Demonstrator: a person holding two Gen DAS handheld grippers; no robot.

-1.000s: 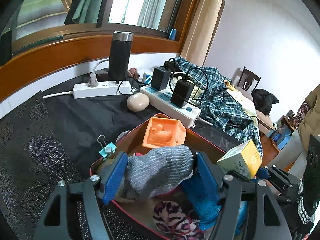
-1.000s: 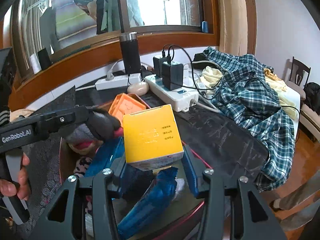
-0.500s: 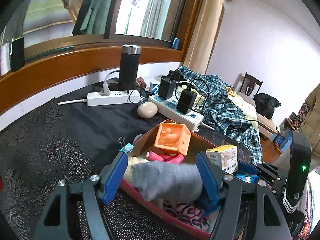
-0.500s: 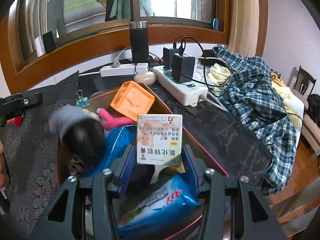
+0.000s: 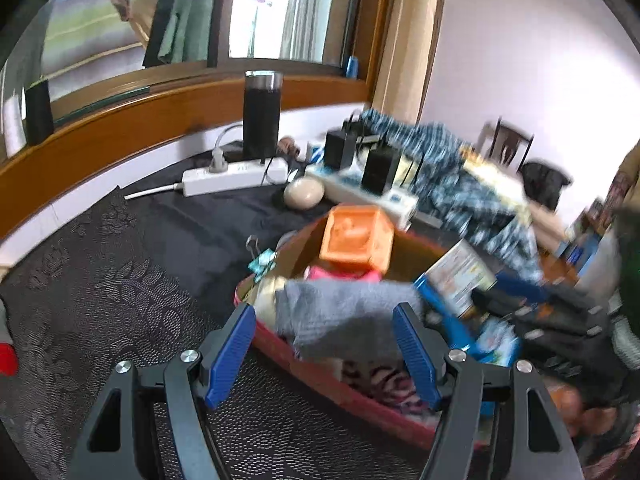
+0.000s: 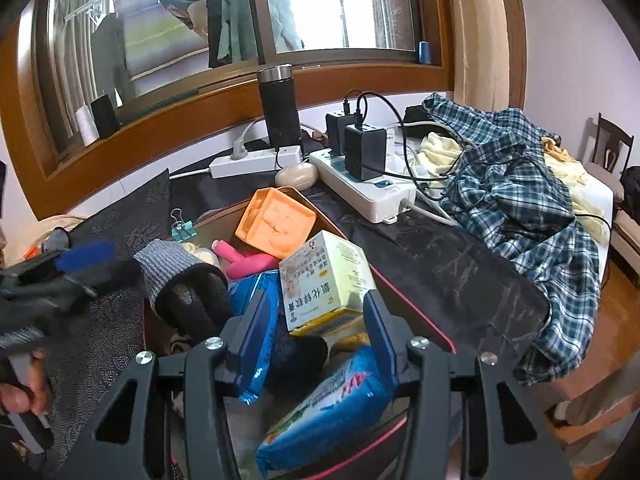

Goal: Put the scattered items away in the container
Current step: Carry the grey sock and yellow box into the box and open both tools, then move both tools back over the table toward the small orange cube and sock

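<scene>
Step in hand, by the look of it: drop-off done, both tools at the container (image 6: 404, 300), a red-rimmed box w/ brown inside.

L gripper (image 5: 324, 344) has jaws apart; grey sock (image 5: 344, 316) lies draped over the near rim at its 12 o'clock, pads not touching it. R gripper (image 6: 316, 336) also has jaws apart; yellow-white box (image 6: 324, 280) rests tilted on the pile just ahead, at 12, w/ gaps both sides.

Also in the box: orange mould (image 6: 276, 222) at the far corner, pink item (image 6: 248, 262), blue packets (image 6: 324, 412).

Teal binder clip (image 6: 184, 230) sits on the black cloth just outside, approx 10 o'clock in the R view. Next likely target: L side needs to swing there, pinch the small clip.
</scene>
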